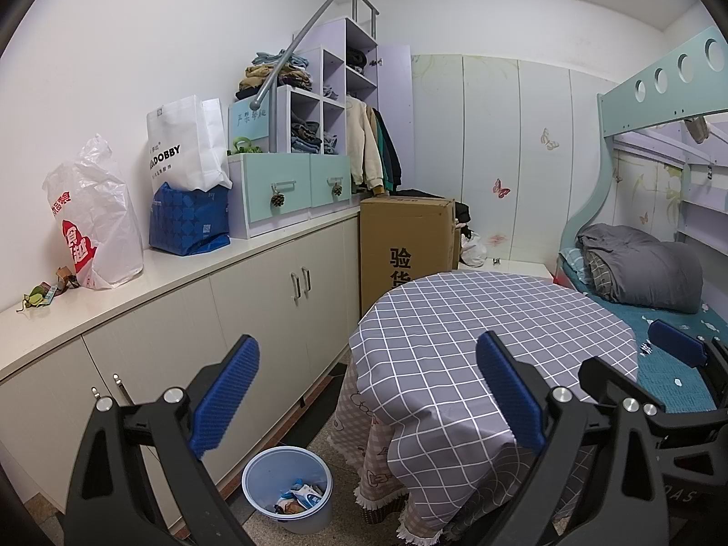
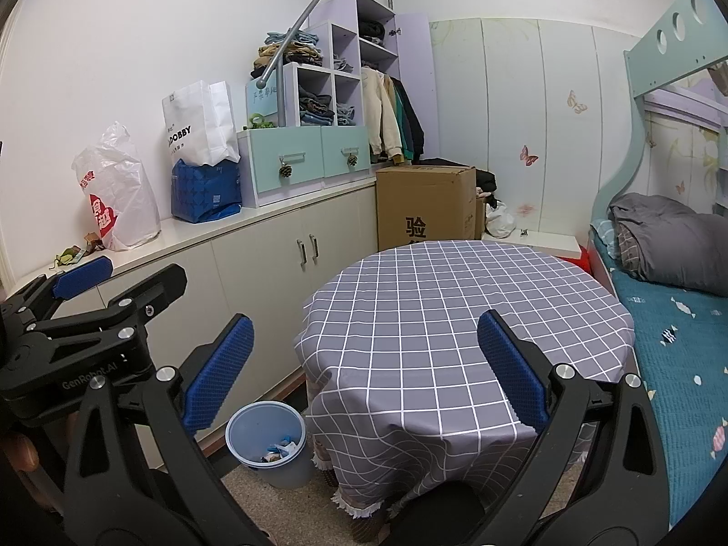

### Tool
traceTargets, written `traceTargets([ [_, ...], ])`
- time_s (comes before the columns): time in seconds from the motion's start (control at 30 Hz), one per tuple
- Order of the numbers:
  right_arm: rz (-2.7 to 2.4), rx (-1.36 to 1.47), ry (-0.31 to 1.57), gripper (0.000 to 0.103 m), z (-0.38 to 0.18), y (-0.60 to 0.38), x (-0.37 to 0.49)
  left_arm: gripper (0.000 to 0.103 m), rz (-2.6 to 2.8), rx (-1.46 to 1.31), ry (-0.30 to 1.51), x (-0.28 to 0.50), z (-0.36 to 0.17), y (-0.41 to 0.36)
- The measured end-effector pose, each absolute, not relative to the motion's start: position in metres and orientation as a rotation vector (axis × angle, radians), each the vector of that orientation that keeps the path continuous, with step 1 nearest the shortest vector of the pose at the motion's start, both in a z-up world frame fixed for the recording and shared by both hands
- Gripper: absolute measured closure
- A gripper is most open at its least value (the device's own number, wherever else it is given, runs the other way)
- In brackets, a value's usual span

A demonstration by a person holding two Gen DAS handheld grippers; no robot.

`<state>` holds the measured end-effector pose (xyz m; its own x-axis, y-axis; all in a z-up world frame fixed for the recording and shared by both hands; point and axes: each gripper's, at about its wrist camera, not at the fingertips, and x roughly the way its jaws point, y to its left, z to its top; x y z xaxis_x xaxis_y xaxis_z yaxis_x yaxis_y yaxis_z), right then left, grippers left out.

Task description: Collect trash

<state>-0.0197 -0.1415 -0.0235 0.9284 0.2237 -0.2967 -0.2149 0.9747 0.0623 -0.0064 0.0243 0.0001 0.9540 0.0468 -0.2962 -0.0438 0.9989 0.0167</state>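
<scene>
- Beside the table [image 1: 491,318], on the floor, stands a blue bin [image 1: 287,491] between the cloth's hanging edge and the cabinets [image 1: 255,318].
- Trash [image 1: 300,500], mostly crumpled wrappers, lies at the bottom of the bin.
- More scraps [image 1: 43,293] sit on the counter [image 1: 182,268], just beside a white plastic bag [image 1: 98,227].
- Left gripper [image 1: 366,393] is held above the table's near edge, its blue fingers wide apart, with nothing between them.
- Right gripper [image 2: 364,373] is held over the checked cloth, fingers likewise spread and empty.
- From the right wrist view, the left gripper shows at the left edge, near the counter.
- A cardboard box [image 1: 405,241] stands behind the table; a bed [image 1: 669,364] lies at the right.
</scene>
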Motion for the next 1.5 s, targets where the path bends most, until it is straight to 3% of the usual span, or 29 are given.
traceTargets([
  [1.5,0.239,0.059,0.337,0.006,-0.03,-0.13,0.003,0.009,0.067,0.033,0.337,0.022,-0.01,0.029],
])
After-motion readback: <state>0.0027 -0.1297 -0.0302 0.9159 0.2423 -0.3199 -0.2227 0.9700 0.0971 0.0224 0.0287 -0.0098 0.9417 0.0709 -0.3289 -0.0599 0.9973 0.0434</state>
